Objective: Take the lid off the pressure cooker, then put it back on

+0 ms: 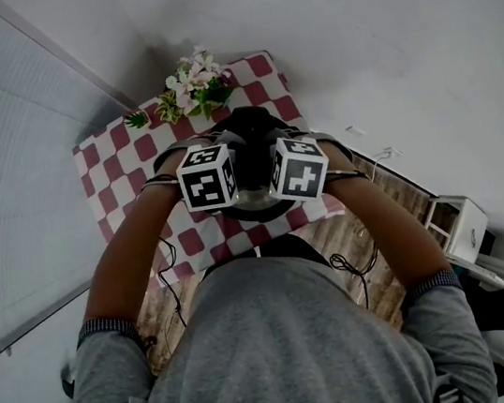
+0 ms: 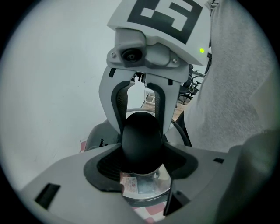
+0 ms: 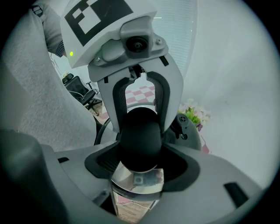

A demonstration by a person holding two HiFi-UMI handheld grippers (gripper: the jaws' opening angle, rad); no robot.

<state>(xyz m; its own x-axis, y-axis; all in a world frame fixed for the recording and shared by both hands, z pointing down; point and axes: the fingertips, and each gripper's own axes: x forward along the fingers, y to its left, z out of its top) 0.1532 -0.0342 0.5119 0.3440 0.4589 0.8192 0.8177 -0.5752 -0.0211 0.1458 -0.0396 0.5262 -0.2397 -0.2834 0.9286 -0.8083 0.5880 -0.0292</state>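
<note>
The steel pressure cooker (image 1: pixel 253 197) stands on a red-and-white checked cloth (image 1: pixel 121 155), mostly hidden under both grippers' marker cubes (image 1: pixel 207 176) (image 1: pixel 299 167). Its lid's black handle (image 2: pixel 141 142) (image 3: pixel 140 138) sits between the jaws of both grippers, which face each other across it. My left gripper (image 2: pixel 142 151) has its dark pads against the handle's sides. My right gripper (image 3: pixel 141 153) clasps the same handle from the other side, and its white fingers (image 2: pixel 116 109) show behind it. The shiny cooker wall with a label (image 2: pixel 138 183) shows under the handle.
A bunch of flowers (image 1: pixel 194 86) stands at the cloth's far edge, just beyond the cooker. Cables (image 1: pixel 352 265) hang at the table's near side over a wooden floor. A white box (image 1: pixel 460 224) sits low right. White walls close in on the left and behind.
</note>
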